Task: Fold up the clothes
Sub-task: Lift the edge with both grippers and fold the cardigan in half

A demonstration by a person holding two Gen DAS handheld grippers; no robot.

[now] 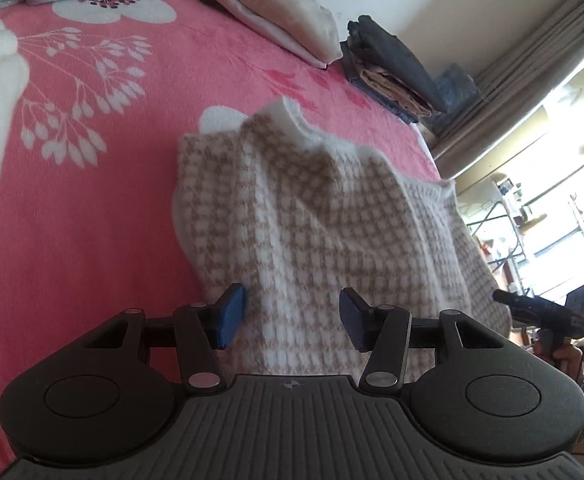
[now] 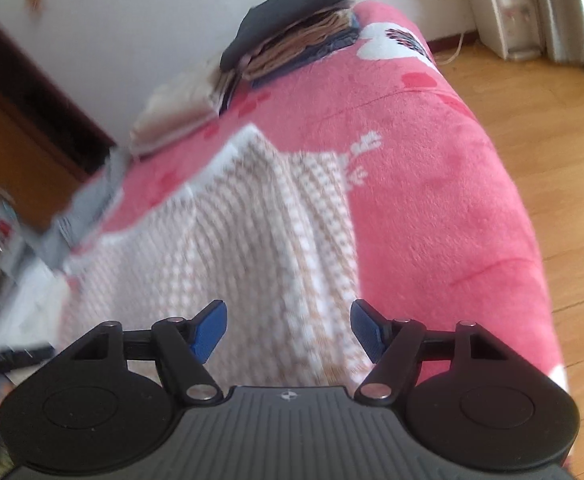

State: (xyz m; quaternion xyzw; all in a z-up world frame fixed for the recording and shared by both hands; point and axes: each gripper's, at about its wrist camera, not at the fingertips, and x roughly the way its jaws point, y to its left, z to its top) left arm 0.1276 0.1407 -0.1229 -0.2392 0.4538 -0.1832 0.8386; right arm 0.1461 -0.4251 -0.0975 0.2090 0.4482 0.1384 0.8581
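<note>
Both your left gripper (image 1: 292, 322) and right gripper (image 2: 288, 330) stand wide and empty above the beige-and-white houndstooth knit sweater (image 1: 315, 216). Take its near hem at both corners evenly before folding.

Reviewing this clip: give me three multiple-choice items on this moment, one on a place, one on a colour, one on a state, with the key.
1. Where does the checked sweater lie?
A. on the wooden floor
B. on the bed cover
C. on the dark stack

2. What is the main colour of the bed cover?
A. pink
B. green
C. grey

3. How are the left claw and the right claw?
A. both shut on the sweater
B. one shut, one open
C. both open, holding nothing

Key: B, the sweater is spread on the cover; A, pink with white flowers; C, the blue pads stand apart, clear of cloth.
</note>
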